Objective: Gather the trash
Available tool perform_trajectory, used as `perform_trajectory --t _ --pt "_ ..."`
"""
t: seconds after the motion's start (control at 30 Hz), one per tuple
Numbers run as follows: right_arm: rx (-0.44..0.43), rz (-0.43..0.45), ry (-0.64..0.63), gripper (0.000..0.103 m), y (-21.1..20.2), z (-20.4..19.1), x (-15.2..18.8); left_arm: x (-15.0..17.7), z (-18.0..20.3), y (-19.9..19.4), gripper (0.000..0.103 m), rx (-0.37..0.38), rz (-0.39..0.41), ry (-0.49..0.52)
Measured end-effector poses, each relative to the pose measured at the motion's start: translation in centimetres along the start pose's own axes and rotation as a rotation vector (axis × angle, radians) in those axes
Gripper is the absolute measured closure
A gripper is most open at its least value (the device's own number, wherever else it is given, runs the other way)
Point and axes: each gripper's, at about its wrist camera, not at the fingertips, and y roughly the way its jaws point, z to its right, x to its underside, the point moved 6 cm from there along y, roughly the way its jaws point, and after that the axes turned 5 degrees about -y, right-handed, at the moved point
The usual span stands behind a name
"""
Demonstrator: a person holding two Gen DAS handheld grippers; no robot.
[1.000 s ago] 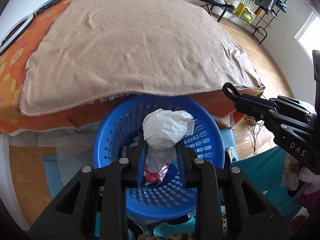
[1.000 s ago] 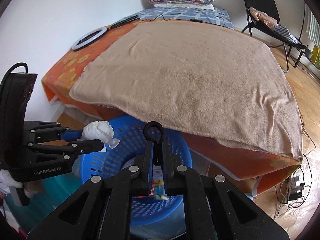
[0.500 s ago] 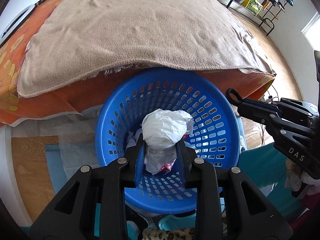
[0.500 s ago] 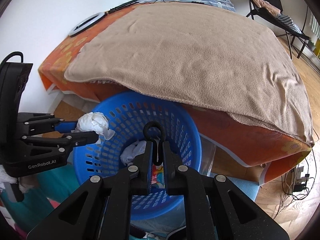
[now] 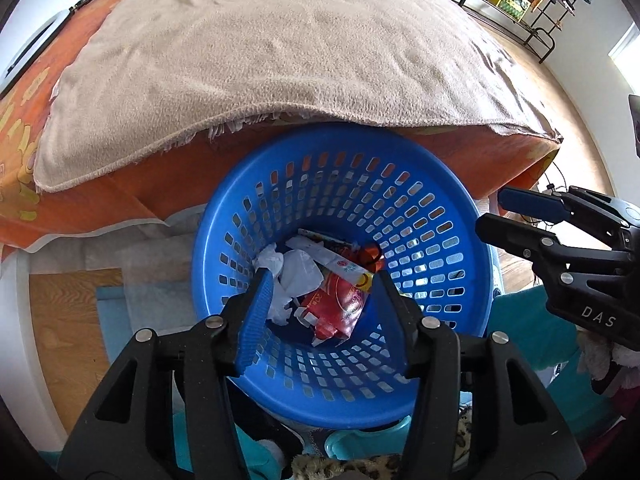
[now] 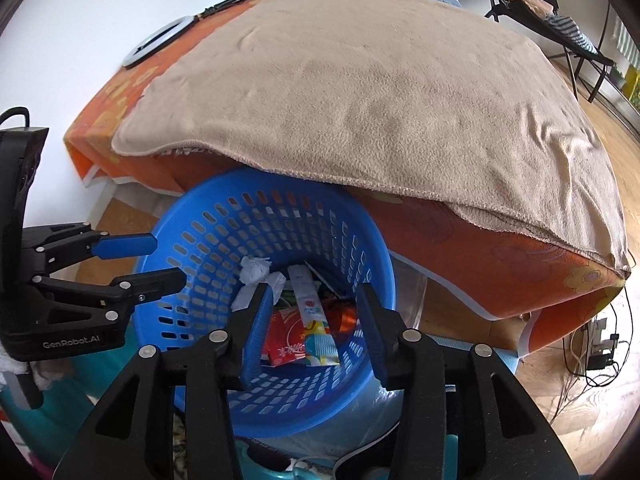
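The trash (image 5: 320, 280) is lying at the bottom of the blue basket (image 5: 460, 240), which is standing on the floor just beside the foot edge of the bed (image 5: 260, 60), partly under the overhanging tan blanket (image 6: 380, 80). Going left to right across the basket floor in the left wrist view, crumpled white tissue (image 5: 298, 274) is sitting toward the left wall, a red wrapper (image 5: 340, 304) is resting in the middle, and a small orange scrap (image 5: 370, 258) is showing toward the right. A long white packet (image 6: 306, 296) is lying over the red wrapper, its long axis running from the basket's near wall toward the far wall, pointing toward the bed. The left gripper (image 5: 320, 312) is hovering over the basket with its jaws spread wide and nothing between them. The right gripper (image 6: 314, 336) is hanging over the same opening, likewise wide apart and empty. The step in hand is looking like the drop into the basket, with both loads apparently down. The next move is likely calling for both grippers to lift clear of the rim and go looking for more litter; none is showing on the blanket from here.
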Motion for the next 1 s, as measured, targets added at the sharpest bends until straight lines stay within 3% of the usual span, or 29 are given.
perform_trajectory --t 0.07,0.13,0.17,0.6,1.0 --pt "0.002 0.005 0.006 0.045 -0.1 0.1 0.0 0.0 -0.1 0.0 0.049 -0.003 -0.002 -0.002" --pt "0.004 0.006 0.012 0.043 -0.1 0.1 -0.1 -0.1 -0.1 0.0 0.035 -0.008 0.001 -0.006" --pt "0.009 0.006 0.014 0.043 -0.1 0.2 -0.2 -0.1 -0.2 -0.1 0.034 -0.01 0.007 -0.008" --pt "0.099 0.026 0.039 0.039 -1.3 1.4 -0.7 -0.7 -0.4 -0.9 0.034 -0.014 0.023 -0.031" --pt "0.111 0.109 0.099 0.039 -4.1 2.1 -2.8 -2.7 0.2 -3.9 0.033 0.002 0.112 -0.029"
